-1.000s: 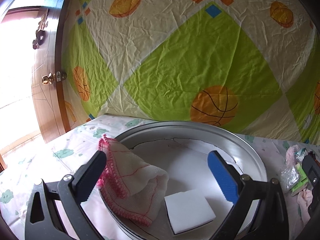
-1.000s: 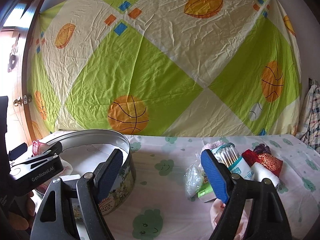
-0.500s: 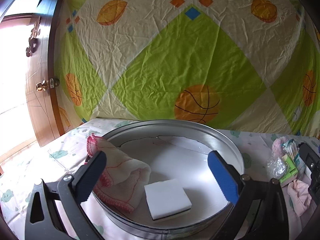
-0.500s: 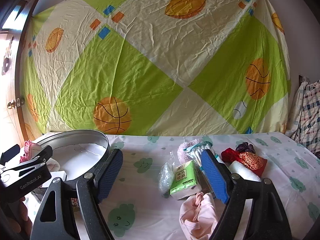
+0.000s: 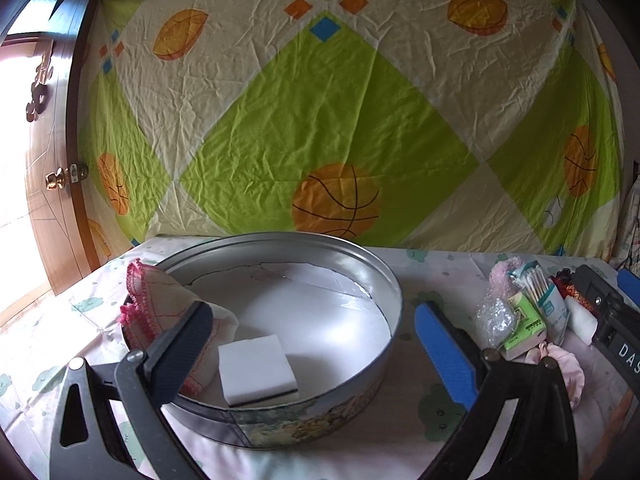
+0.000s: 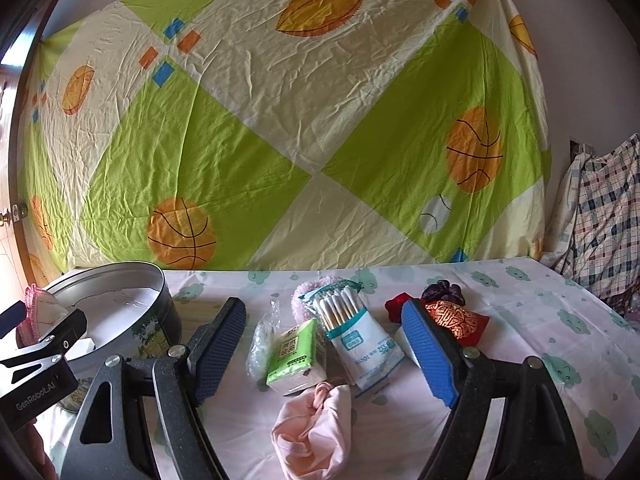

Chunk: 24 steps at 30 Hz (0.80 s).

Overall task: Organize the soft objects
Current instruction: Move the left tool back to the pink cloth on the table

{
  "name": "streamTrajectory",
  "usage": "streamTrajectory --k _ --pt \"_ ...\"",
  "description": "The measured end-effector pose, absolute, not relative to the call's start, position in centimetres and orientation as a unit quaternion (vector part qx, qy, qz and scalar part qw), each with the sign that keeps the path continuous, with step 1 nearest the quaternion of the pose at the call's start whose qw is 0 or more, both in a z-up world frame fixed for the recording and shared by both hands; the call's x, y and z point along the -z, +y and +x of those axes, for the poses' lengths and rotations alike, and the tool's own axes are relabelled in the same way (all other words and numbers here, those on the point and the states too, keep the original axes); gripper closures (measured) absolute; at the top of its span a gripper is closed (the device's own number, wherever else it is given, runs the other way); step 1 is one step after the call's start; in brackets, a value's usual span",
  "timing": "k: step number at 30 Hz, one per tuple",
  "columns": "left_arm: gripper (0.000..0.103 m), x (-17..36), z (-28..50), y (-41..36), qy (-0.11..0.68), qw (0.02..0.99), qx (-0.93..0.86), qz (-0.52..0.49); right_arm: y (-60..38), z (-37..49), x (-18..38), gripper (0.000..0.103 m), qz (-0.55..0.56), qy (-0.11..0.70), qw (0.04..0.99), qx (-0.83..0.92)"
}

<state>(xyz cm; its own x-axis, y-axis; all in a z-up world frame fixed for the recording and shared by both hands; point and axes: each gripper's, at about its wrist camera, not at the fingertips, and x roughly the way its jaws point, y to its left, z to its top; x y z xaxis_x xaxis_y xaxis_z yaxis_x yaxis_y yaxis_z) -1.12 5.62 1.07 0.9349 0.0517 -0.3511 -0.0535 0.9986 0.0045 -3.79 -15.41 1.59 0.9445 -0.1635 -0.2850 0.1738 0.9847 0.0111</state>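
A round metal tin (image 5: 376, 280) stands on the table and holds a white sponge (image 5: 256, 368) and a pink-edged cloth (image 5: 160, 304) draped over its left rim. My left gripper (image 5: 312, 344) is open and empty, above the tin's near rim. My right gripper (image 6: 324, 340) is open and empty, just before a heap: a pink sock (image 6: 316, 432), a green tissue pack (image 6: 296, 352), a cotton swab pack (image 6: 352, 328), a clear bag (image 6: 262, 344), a fluffy pink item (image 6: 308, 292) and a red pouch (image 6: 456, 320). The tin (image 6: 160, 308) shows at the right wrist view's left.
The table has a white cloth with green cloud faces (image 6: 520, 312). A basketball-print sheet (image 5: 340, 120) hangs behind. A wooden door (image 5: 52, 184) is at the left. Plaid fabric (image 6: 600, 216) hangs at the right.
My left gripper has pulled back and up from the tin, leaving the sponge and cloth inside. My right gripper has moved right toward the heap of items.
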Motion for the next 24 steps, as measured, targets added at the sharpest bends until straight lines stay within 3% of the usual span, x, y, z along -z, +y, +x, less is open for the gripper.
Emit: streamTrajectory --k 24 --pt "0.000 -0.4 -1.6 -5.3 0.235 0.967 0.064 0.068 -25.4 -4.8 -1.7 0.021 0.018 0.151 0.975 0.160"
